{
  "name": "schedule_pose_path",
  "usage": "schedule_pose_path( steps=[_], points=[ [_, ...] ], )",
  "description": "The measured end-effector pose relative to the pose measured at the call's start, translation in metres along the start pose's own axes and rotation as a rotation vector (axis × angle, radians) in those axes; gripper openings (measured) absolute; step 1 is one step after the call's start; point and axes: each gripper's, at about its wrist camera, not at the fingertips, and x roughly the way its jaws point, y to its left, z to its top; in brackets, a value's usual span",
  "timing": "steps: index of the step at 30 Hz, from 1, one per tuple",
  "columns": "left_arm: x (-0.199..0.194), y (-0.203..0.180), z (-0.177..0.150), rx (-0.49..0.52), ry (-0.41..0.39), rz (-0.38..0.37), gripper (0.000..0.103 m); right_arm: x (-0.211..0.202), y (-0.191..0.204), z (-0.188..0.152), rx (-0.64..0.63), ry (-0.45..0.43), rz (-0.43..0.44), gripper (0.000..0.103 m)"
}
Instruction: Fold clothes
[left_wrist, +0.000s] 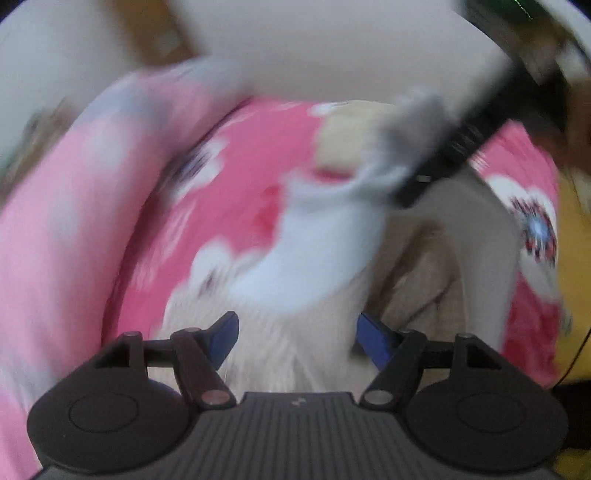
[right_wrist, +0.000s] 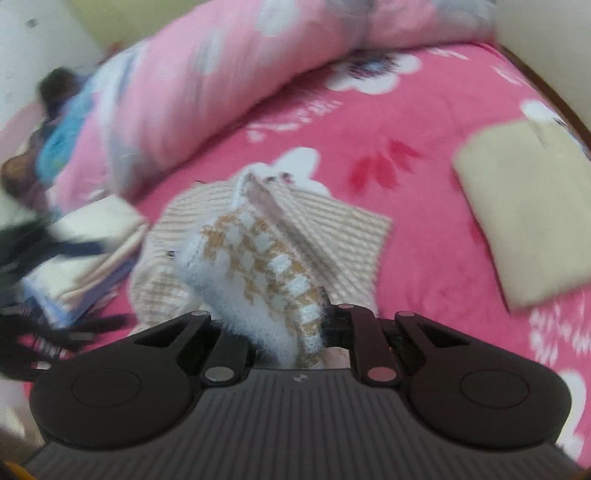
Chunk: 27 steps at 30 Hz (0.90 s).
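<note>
A bright pink bedsheet printed with white flowers and red leaves covers the bed. Along its far side lies a rolled, paler pink quilt with white and grey blooms. Past the quilt's left end sits something blue and dark, too blurred to tell what.
</note>
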Motion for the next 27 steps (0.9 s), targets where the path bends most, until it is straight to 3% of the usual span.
schedule_pose_path(
  steps=[4,9,10,12,13,14,17,20,22,24,27],
  points=[
    [0.032,-0.027,0.019,0.251,-0.066,0.026,0.086,0.0,0.0,0.014,-0.114,0.05,0.077,0.011],
    [0.065,-0.045,0.027,0.383,-0.086,-0.031,0.087,0.006,0.0,0.03,-0.246,0.094,0.197,0.011],
    [0.07,-0.045,0.029,0.378,-0.088,-0.032,0.085,0.006,0.001,0.034,-0.271,0.103,0.227,0.011],
    [0.082,-0.042,0.033,0.352,-0.095,-0.022,0.068,0.005,0.004,0.04,-0.313,0.111,0.282,0.011],
    [0.087,-0.039,0.036,0.332,-0.099,-0.015,0.046,0.004,0.005,0.042,-0.323,0.12,0.3,0.012],
    [0.092,-0.034,0.039,0.303,-0.1,-0.013,0.035,0.005,0.006,0.044,-0.33,0.131,0.307,0.012],
    [0.099,-0.026,0.045,0.245,-0.094,-0.013,0.021,-0.002,-0.003,0.047,-0.273,0.125,0.294,0.02],
    [0.101,-0.02,0.047,0.206,-0.086,0.004,0.015,-0.023,-0.03,0.042,-0.085,0.063,0.238,0.033],
    [0.097,-0.009,0.05,0.13,-0.077,0.003,0.014,-0.038,-0.051,0.031,0.059,0.016,0.188,0.067],
    [0.086,0.007,0.055,0.026,-0.068,0.0,0.012,-0.044,-0.062,0.007,0.165,0.008,0.141,0.071],
    [0.063,0.032,0.057,-0.106,-0.077,0.024,0.011,-0.04,-0.048,-0.024,0.224,0.051,0.167,0.072]
  ],
)
